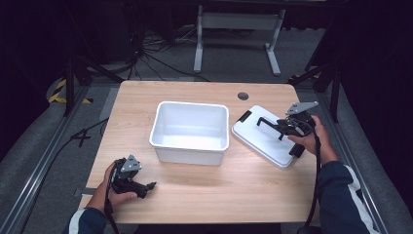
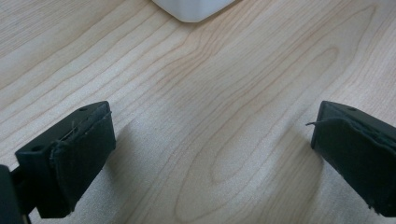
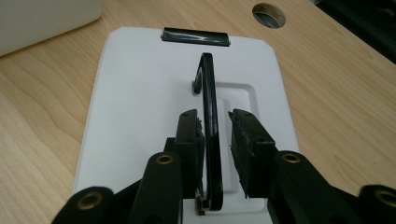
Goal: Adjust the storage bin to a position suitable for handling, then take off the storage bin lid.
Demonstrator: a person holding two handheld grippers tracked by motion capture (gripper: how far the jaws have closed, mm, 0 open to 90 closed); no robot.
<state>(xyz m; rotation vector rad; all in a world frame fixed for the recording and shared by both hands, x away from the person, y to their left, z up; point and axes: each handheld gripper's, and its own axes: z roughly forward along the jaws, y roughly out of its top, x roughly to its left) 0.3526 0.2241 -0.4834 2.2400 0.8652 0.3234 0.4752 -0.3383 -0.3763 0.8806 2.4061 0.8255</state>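
Over the worktop (image 1: 195, 195), high view: white lid (image 1: 263, 139) with black handle (image 1: 270, 124), flat on the right, just beside the open white bin (image 1: 190, 131). Long axis slanting from near-right toward far-left. Right tool (image 1: 282, 127) over the handle, its jaw gap hard to make out from here; left tool (image 1: 146, 186) low at the near-left, apart from everything.

Along the left tool view: pads (image 2: 74, 158) set wide, bare wood between, bin corner (image 2: 194, 9) cut off at the top edge.

Along the right tool view: handle (image 3: 211, 121) upright, running away toward a black clip (image 3: 195, 36); pads (image 3: 245, 140) narrow, flanking the handle, a slim gap on the right, left contact unclear. Lid's near edge hidden.
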